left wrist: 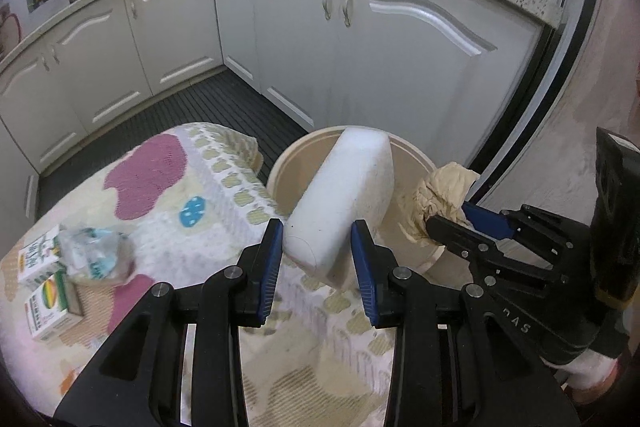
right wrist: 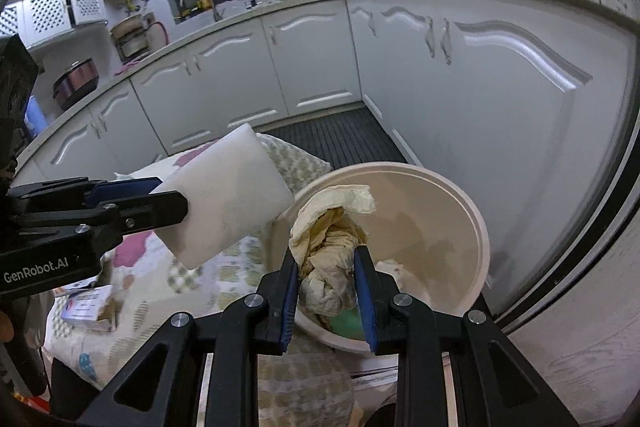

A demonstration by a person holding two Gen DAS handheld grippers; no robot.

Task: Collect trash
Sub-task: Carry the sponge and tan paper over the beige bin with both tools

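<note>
My left gripper (left wrist: 318,261) is shut on a white foam block (left wrist: 344,195) and holds it tilted over the near rim of a cream round bin (left wrist: 412,157). The block also shows in the right wrist view (right wrist: 228,199), at the left of the bin (right wrist: 440,203). My right gripper (right wrist: 326,291) is shut on a crumpled beige paper wad (right wrist: 332,239) and holds it above the bin's opening. In the left wrist view the right gripper (left wrist: 452,221) holds the wad (left wrist: 440,195) at the bin's right rim.
A table with a patterned cloth (left wrist: 208,187) stands left of the bin. On it lie two small cartons (left wrist: 44,283) and a crumpled plastic bag (left wrist: 96,255). White kitchen cabinets (left wrist: 304,27) stand behind. Some trash lies in the bin's bottom (right wrist: 392,271).
</note>
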